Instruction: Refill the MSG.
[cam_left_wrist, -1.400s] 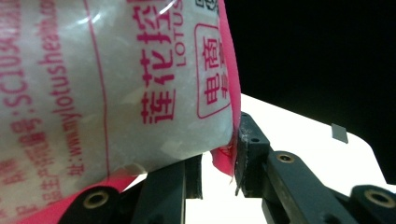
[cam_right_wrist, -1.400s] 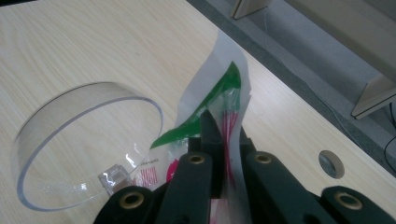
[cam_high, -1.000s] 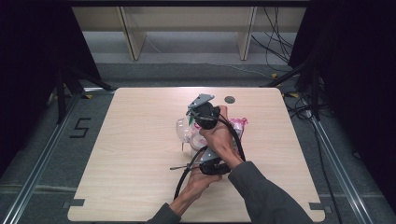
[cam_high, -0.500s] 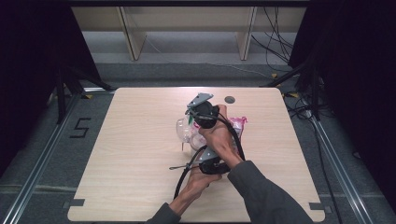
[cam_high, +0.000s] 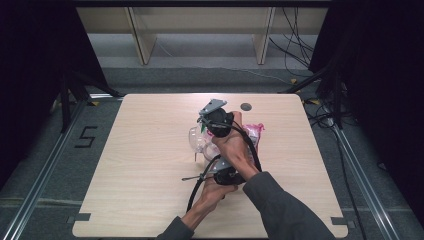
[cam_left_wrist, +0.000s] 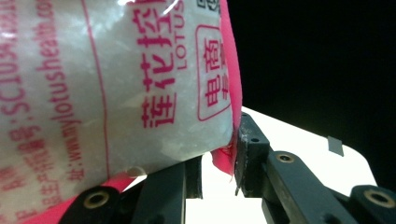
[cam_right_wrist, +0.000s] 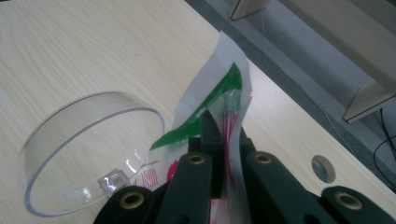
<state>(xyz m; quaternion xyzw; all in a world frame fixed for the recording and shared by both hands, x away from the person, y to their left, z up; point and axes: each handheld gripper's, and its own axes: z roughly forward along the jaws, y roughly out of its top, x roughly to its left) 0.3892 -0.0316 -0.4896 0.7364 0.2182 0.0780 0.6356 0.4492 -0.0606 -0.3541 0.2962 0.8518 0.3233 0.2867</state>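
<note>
plastic bag (cam_left_wrist: 116, 88) of white granules, printed with pink chinese characters and a web address, is held between both tools above the middle of the light wooden surface (cam_high: 140, 165). in the left gripper view the left hand-held gripper (cam_left_wrist: 218, 163) pinches the bag's pink bottom seam, one black jaw on either side of it, with the bulging body of the bag rising up and to the left of the jaws. in the right gripper view the right hand-held gripper (cam_right_wrist: 223, 135) is clenched tight on a flat white edge of the same bag (cam_right_wrist: 219, 100), where a green patch and thin red lines are printed; the film stands up out of the jaws. just beside that gripper a clear plastic cup (cam_right_wrist: 88, 154) lies tipped on its side on the surface, its open rim facing the camera. in the high view the two forearms cross, the right hand-held gripper (cam_high: 212, 120) farther up the surface than the left hand-held gripper (cam_high: 225, 172), with the cup (cam_high: 196, 140) touching their left side and pink film (cam_high: 254, 131) showing at their right. a small dark round hole (cam_high: 245, 106) sits in the surface near its far edge.
</note>
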